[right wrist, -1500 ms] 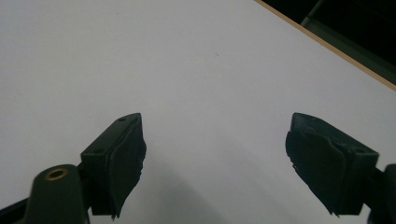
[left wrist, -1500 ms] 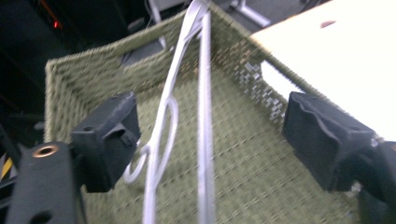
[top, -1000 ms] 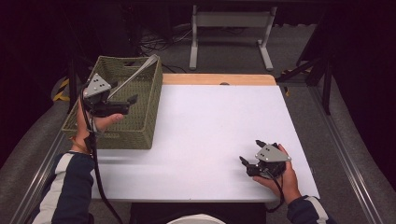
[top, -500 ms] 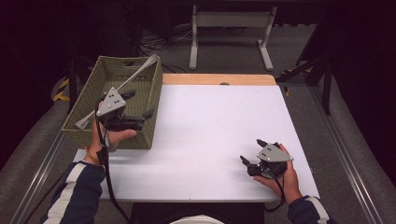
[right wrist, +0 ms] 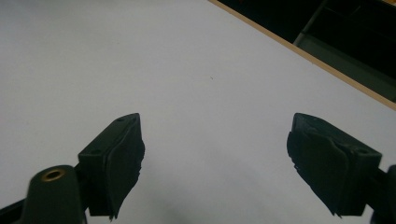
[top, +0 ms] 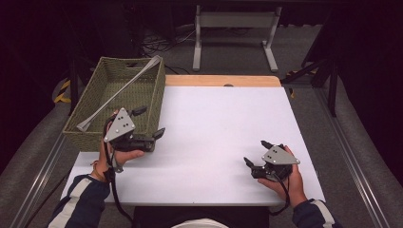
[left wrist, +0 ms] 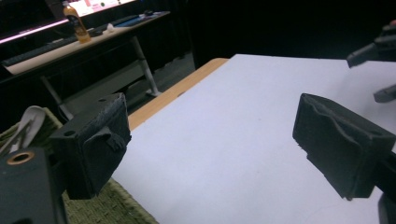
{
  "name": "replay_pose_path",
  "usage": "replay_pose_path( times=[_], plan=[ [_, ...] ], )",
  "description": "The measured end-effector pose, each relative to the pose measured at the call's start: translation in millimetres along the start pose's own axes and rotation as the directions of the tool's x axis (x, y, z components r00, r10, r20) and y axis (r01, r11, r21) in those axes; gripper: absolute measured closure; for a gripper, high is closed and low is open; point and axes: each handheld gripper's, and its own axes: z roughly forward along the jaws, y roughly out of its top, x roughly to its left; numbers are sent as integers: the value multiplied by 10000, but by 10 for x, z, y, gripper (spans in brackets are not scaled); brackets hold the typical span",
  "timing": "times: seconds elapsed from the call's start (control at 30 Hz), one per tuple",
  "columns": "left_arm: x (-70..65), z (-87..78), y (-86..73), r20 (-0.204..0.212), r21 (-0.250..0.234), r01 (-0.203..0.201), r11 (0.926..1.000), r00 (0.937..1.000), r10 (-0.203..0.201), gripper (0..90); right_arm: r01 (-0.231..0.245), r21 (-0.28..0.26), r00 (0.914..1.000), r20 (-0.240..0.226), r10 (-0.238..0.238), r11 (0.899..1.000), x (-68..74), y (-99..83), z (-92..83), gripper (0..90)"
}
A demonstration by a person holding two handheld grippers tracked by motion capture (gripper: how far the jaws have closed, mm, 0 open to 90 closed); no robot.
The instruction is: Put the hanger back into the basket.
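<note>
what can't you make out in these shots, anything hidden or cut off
- Woven basket, high view: its near inner floor is hidden by the near wall and the left gripper.
- Long grey strip, left gripper view: just one pale end shows, the rest is behind the jaw.
- Bottle on the far desk, left gripper view: too small and blurred to read.
- Right gripper, left gripper view: cut off by the right edge.

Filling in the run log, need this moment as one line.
left hand-held gripper: open, empty, by basket | right hand-held gripper: open, empty, over table | basket: holds long grey tool
</note>
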Motion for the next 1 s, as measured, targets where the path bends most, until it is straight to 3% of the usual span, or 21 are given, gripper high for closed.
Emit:
replay_pose_path(
  times=[0.13,0.3,0.37,0.4,0.5,0.63,1.0],
  plan=[
    [-83,-12,-51,200,40,-143,9999,9997,142,102,-92,-27,9999,95,93,10000,-9,-4,4,179],
    [-164,-36,-116,-2,101,-358,9993,9994,358,83,-62,-126,10000,-1,62,9999,10,4,-9,173],
    [-189,-43,-149,298,170,-199,9997,9994,194,82,-32,-134,10000,46,33,9999,17,6,-8,169],
    [-218,-40,-165,266,264,-434,9987,9987,427,80,-4,-130,10000,62,5,9999,21,10,-9,166],
    [-271,-40,-195,216,312,-564,9979,9982,557,73,-11,-259,9999,105,14,9997,31,21,-20,158],
    [-308,-45,-269,13,333,-521,9981,9986,521,71,-23,-302,9999,136,27,9995,49,31,-24,151],
    [-367,-55,-486,51,618,-600,9963,9982,598,57,-111,-449,9996,266,123,9989,100,70,-34,125]
  ],
)
